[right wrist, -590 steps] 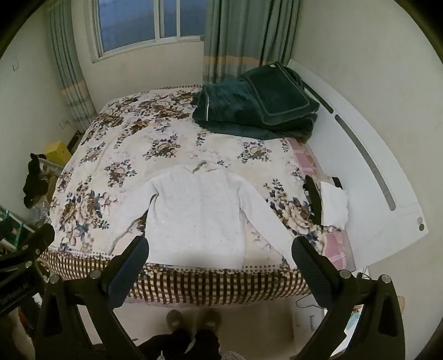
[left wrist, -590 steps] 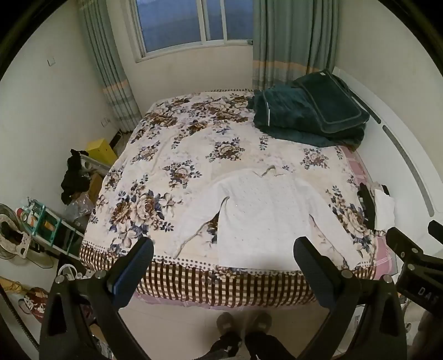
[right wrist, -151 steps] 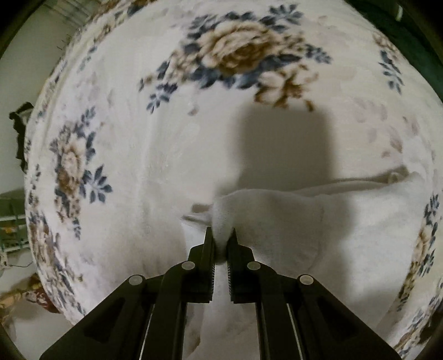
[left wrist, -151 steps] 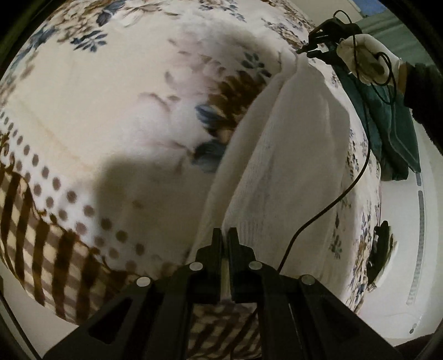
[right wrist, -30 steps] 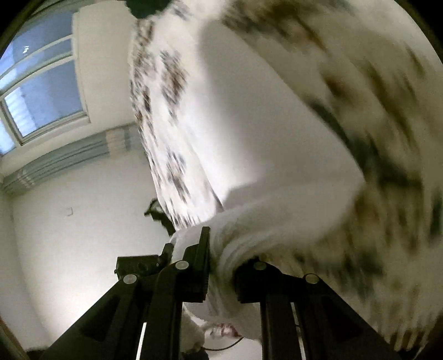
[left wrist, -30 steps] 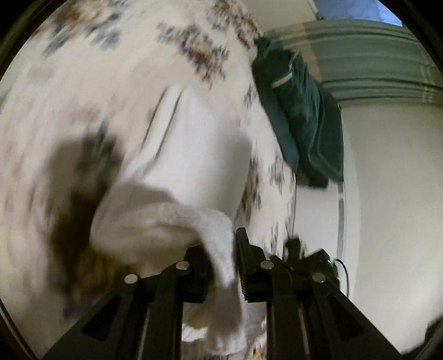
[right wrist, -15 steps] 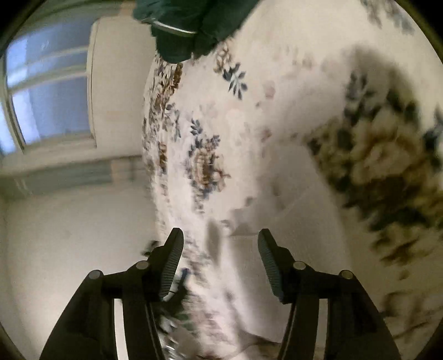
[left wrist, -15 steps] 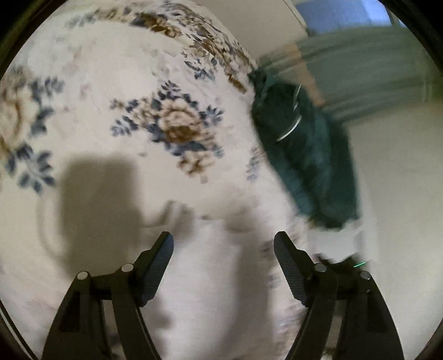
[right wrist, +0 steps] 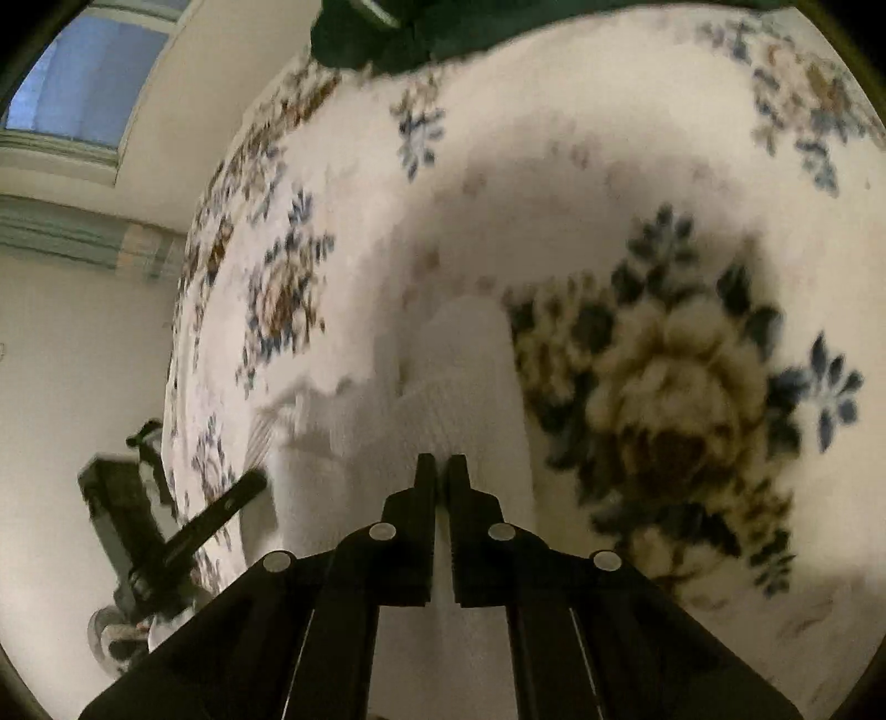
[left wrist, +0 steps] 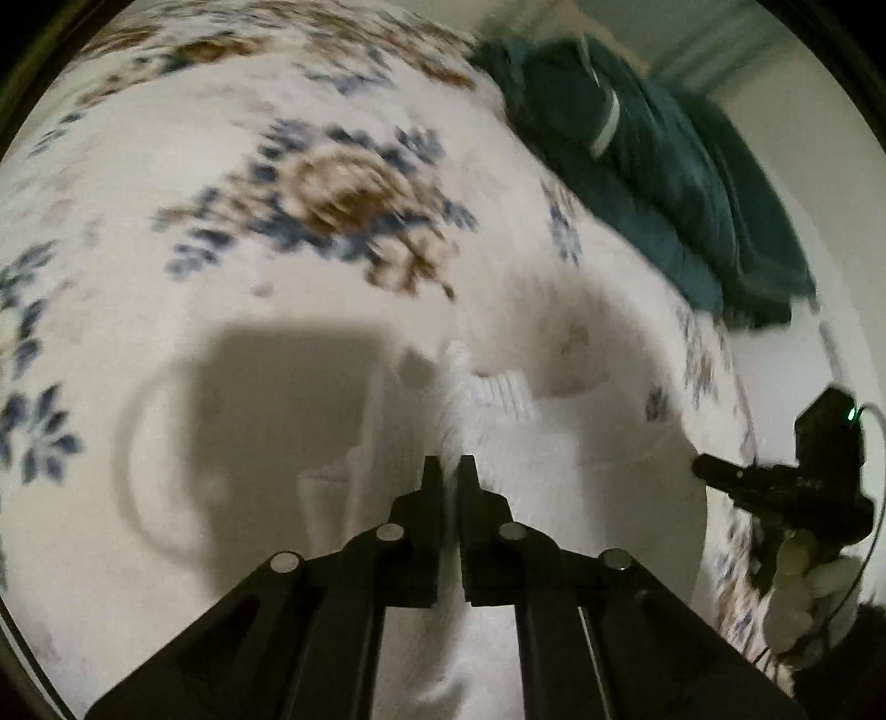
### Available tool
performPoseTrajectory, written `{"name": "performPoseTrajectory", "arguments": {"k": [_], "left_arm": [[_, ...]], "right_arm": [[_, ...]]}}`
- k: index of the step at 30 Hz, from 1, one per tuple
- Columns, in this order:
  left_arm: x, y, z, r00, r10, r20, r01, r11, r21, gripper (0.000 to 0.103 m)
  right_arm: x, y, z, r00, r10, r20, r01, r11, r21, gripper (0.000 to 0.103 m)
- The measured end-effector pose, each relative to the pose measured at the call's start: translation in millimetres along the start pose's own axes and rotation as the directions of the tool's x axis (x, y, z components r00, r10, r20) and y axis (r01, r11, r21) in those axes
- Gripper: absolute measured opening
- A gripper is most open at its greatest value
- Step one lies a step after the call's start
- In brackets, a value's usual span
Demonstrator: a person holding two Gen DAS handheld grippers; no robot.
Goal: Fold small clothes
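A white knitted sweater lies folded on the floral bedspread. My left gripper is shut on the sweater's near edge, close to its ribbed collar. My right gripper is shut on a folded part of the same sweater, right beside a big printed flower. The right gripper also shows at the right edge of the left wrist view, and the left gripper at the lower left of the right wrist view.
A dark green folded blanket lies at the far end of the bed, also at the top of the right wrist view. A window and pale wall stand beyond the bed's left side.
Half a second ago both grippers were open above the bedspread. Now both have come down and closed on the sweater's edge.
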State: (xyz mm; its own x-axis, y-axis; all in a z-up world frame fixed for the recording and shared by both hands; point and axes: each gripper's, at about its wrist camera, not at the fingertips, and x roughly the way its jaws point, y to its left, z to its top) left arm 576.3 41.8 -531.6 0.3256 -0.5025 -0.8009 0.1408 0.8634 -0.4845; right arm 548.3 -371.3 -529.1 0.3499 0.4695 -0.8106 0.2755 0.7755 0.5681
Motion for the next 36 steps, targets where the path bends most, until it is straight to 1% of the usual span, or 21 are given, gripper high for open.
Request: {"name": "performPoseTrajectory", "arguments": {"k": [4,9,12,15,16,17,18,19,20,21,23,24,26,28,30,31,32,33,34,35,36], "left_arm": [[-35,24,12,0.997,-0.001,0.081,0.008,0.996,-0.089,0.003],[2,56,31,0.999,0.05,0.023,-0.045,0.987,-0.152,0.003],[37,74,29,0.998,0.017,-0.059,-0.029,0.977,-0.209,0.003],[37,77,22,0.994,-0.072,-0.079,0.049,0.965,-0.259,0.007],[31,78,19,0.992,-0.109,-0.065,0.087,0.959,-0.27,0.015],[21,81,13,0.987,-0.156,-0.043,0.137,0.948,-0.287,0.037],[14,82,9,0.985,-0.17,-0.033,0.152,0.942,-0.299,0.05],[4,87,-1,0.98,-0.197,-0.005,0.185,0.928,-0.322,0.069],[-3,92,-9,0.972,-0.235,0.024,0.229,0.911,-0.345,0.072],[-6,96,-21,0.961,-0.273,0.037,0.267,0.89,-0.37,0.072],[-2,102,-45,0.941,-0.337,0.012,0.312,0.856,-0.412,0.072],[2,101,-51,0.94,-0.341,-0.006,0.308,0.855,-0.417,0.072],[17,97,-65,0.92,-0.389,-0.047,0.333,0.839,-0.431,0.072],[32,84,-74,0.907,-0.412,-0.087,0.343,0.844,-0.412,0.072],[42,67,-74,0.897,-0.428,-0.11,0.36,0.853,-0.378,0.072],[45,61,-74,0.899,-0.425,-0.104,0.363,0.857,-0.365,0.069],[45,56,-73,0.901,-0.423,-0.093,0.368,0.861,-0.352,0.062],[45,51,-73,0.906,-0.414,-0.087,0.363,0.868,-0.339,0.048],[42,45,-71,0.912,-0.401,-0.087,0.356,0.878,-0.321,0.034],[37,43,-72,0.918,-0.391,-0.074,0.351,0.884,-0.31,0.03],[27,41,-71,0.924,-0.377,-0.058,0.344,0.89,-0.298,0.029]], "right_arm": [[-16,12,20,0.998,-0.026,0.049,0.027,0.999,-0.032,0.003],[17,13,55,0.99,-0.135,0.028,0.136,0.99,-0.031,0.003],[52,2,63,0.979,-0.196,-0.05,0.194,0.981,-0.029,0.003],[64,-8,63,0.982,-0.149,-0.117,0.151,0.989,0.003,0.005],[62,-13,61,0.985,-0.097,-0.14,0.103,0.994,0.036,0.005],[60,-18,59,0.984,-0.046,-0.169,0.057,0.996,0.065,0.014],[56,-22,55,0.983,-0.016,-0.184,0.032,0.996,0.082,0.038],[48,-28,50,0.982,0.024,-0.186,-0.005,0.995,0.101,0.054],[38,-37,39,0.979,0.101,-0.176,-0.079,0.989,0.127,0.076],[35,-42,31,0.973,0.136,-0.186,-0.111,0.984,0.14,0.084],[35,-59,5,0.952,0.205,-0.227,-0.165,0.969,0.181,0.087],[41,-67,-10,0.935,0.236,-0.265,-0.185,0.962,0.203,0.087],[58,-80,-37,0.895,0.307,-0.323,-0.228,0.938,0.259,0.087],[82,-84,-57,0.844,0.383,-0.376,-0.279,0.912,0.302,0.087],[106,-79,-69,0.813,0.419,-0.404,-0.31,0.899,0.308,0.087],[113,-75,-71,0.807,0.426,-0.409,-0.321,0.898,0.302,0.087],[118,-70,-71,0.814,0.42,-0.401,-0.322,0.901,0.291,0.087],[119,-65,-69,0.827,0.416,-0.379,-0.326,0.903,0.279,0.082],[119,-59,-69,0.843,0.386,-0.373,-0.309,0.917,0.252,0.075],[117,-56,-69,0.851,0.372,-0.37,-0.298,0.923,0.244,0.056],[112,-52,-71,0.857,0.373,-0.356,-0.302,0.923,0.238,0.05]]}}
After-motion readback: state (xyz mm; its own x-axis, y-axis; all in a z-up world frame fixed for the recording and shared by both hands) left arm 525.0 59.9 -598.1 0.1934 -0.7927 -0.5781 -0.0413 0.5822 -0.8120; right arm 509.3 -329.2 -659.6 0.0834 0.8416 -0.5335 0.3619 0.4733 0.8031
